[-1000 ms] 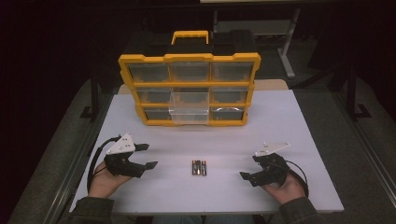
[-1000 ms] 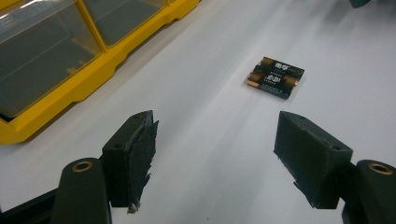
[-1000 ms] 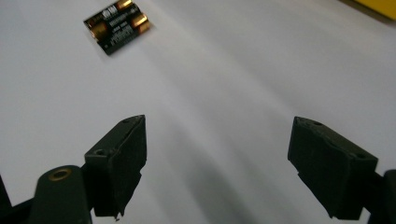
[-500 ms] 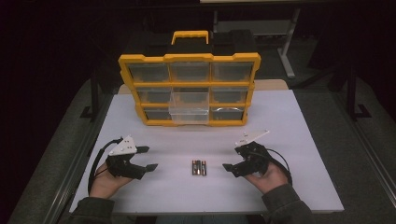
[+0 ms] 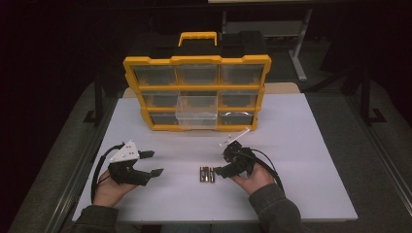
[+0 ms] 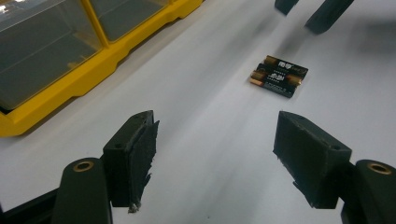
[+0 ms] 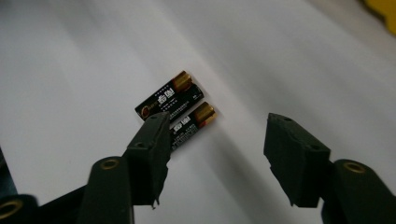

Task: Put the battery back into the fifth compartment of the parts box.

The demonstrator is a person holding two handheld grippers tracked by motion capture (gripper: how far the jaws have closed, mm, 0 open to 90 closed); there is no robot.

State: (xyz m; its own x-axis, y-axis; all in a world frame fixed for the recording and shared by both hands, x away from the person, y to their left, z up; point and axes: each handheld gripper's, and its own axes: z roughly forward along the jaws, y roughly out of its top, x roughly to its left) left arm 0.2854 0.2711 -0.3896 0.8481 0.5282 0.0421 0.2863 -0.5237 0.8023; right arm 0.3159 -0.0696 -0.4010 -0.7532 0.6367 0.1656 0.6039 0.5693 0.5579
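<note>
A small pack of black batteries [image 5: 207, 174] with gold ends lies flat on the white table top [image 5: 291, 145], near its front middle. My right gripper [image 5: 222, 163] is just to the right of the pack. Its jaws have just been closing, and they stand apart with nothing between them. In the right gripper view the batteries [image 7: 175, 111] lie beyond the left jaw of that gripper [image 7: 217, 126], which hides part of them. My left gripper [image 5: 153, 162] rests open on the left, well short of the batteries [image 6: 279, 76]. Nothing lies between the jaws of the left gripper [image 6: 215, 126].
A yellow organizer [image 5: 197, 92] with clear drawers stands upright at the back of the table. One middle drawer [image 5: 197, 111] is pulled out toward me. Its yellow frame [image 6: 60, 88] lies to the upper left in the left gripper view. Dark floor surrounds the table.
My right gripper has moved left across the table to the batteries, and its jaws stand narrower than before. The left gripper has stayed where it was.
</note>
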